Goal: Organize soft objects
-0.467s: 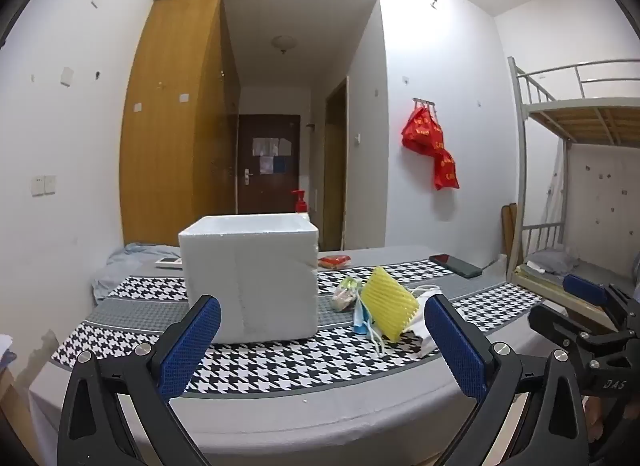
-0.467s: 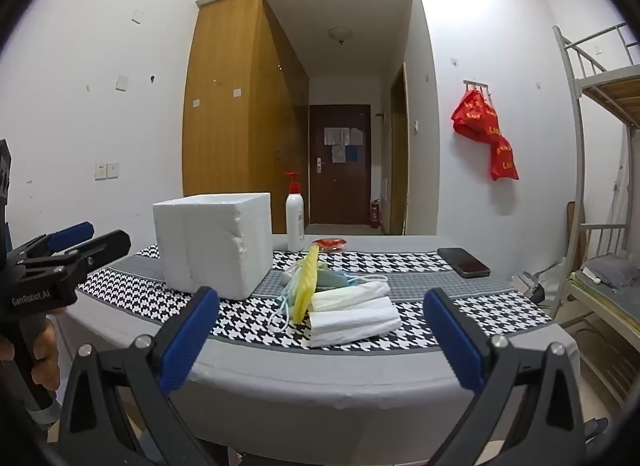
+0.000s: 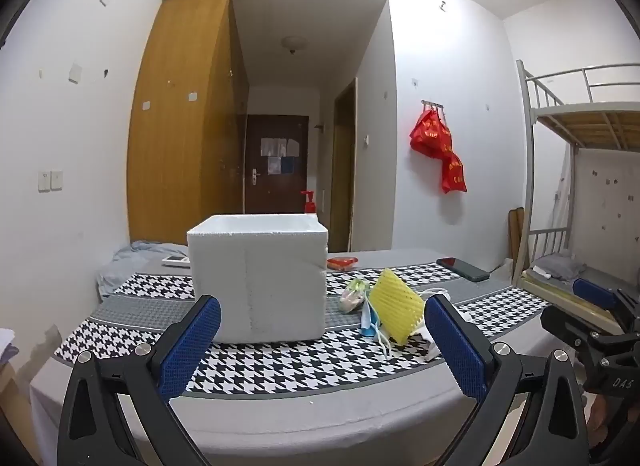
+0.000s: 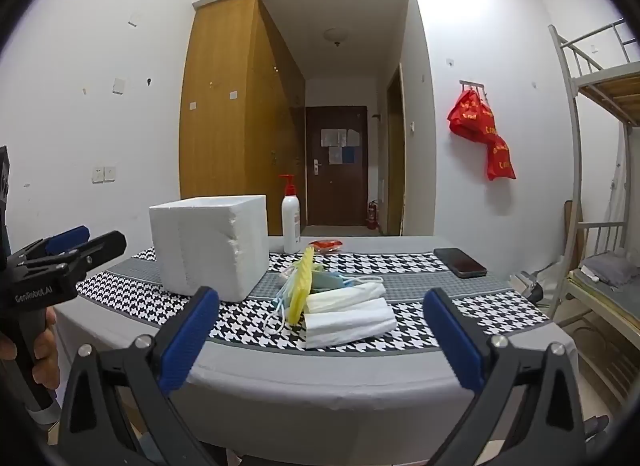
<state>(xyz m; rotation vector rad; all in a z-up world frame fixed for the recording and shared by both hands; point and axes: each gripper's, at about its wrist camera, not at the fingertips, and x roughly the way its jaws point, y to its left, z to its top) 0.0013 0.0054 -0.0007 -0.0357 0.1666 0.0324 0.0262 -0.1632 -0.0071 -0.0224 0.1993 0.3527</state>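
While your left gripper (image 3: 322, 340) and right gripper (image 4: 320, 330) hang spread and empty, one foam box (image 4: 210, 246), one yellow sponge (image 4: 301, 286) and two folded white cloths (image 4: 348, 312) lie on the houndstooth-covered bench (image 4: 320, 378), near one bunk bed (image 4: 600, 145).

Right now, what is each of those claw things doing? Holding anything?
Left gripper: open, holding nothing, short of the table.
Right gripper: open, holding nothing, short of the table.

Black gripper frames, silver screws; blue textured fingers (image 3: 192, 342); white "GenRobot.AI", "DAS" markings.
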